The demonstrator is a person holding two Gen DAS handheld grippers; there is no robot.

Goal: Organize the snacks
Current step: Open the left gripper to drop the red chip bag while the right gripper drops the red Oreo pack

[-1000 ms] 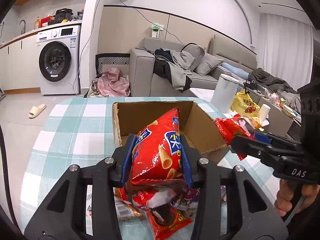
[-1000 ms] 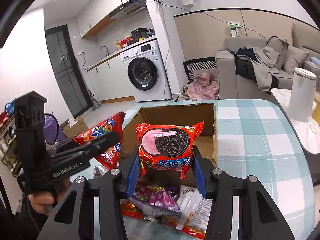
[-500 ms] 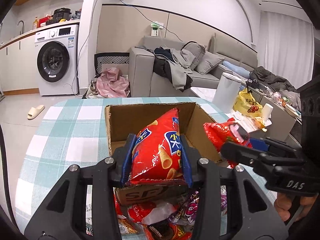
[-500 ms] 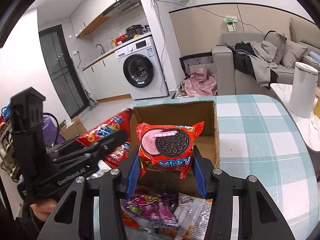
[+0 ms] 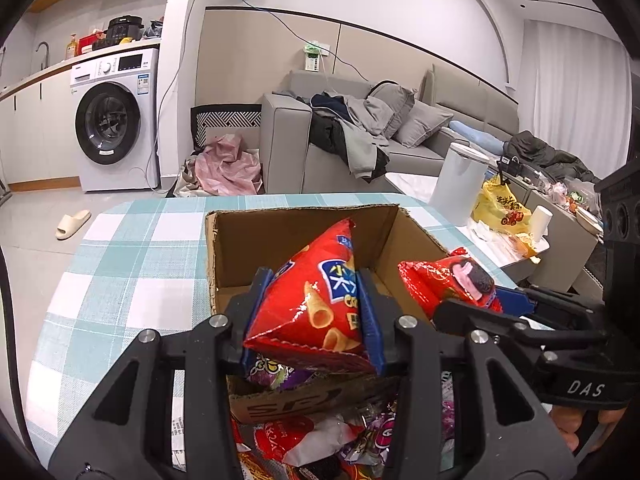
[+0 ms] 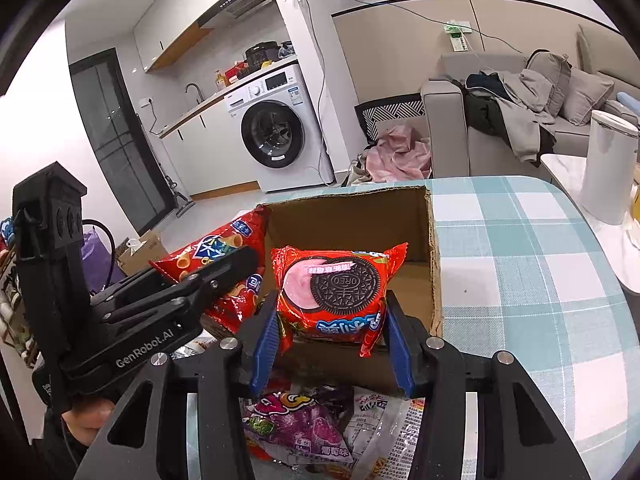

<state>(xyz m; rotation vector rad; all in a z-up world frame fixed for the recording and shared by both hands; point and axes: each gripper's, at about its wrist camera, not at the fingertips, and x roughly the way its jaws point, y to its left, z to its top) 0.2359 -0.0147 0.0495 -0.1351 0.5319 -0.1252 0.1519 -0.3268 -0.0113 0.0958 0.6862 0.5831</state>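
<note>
Both grippers have advanced over the cardboard box (image 5: 280,236). Left gripper (image 5: 310,312) clamps a light, crinkly cone-snack bag (image 5: 316,300); right gripper (image 6: 332,328) pinches a soft Oreo packet (image 6: 334,292) at its sides.

There are two grippers (image 5: 312,312) (image 6: 332,336), two red snack bags (image 5: 316,300) (image 6: 334,288) held up, one cardboard box (image 5: 256,240), and one loose heap of packets (image 6: 320,428) below, too jumbled to count.

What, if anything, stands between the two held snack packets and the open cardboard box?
Nothing visible does. The cone snack bag and the Oreo packet hang at the cardboard box, whose open top is unblocked.
</note>
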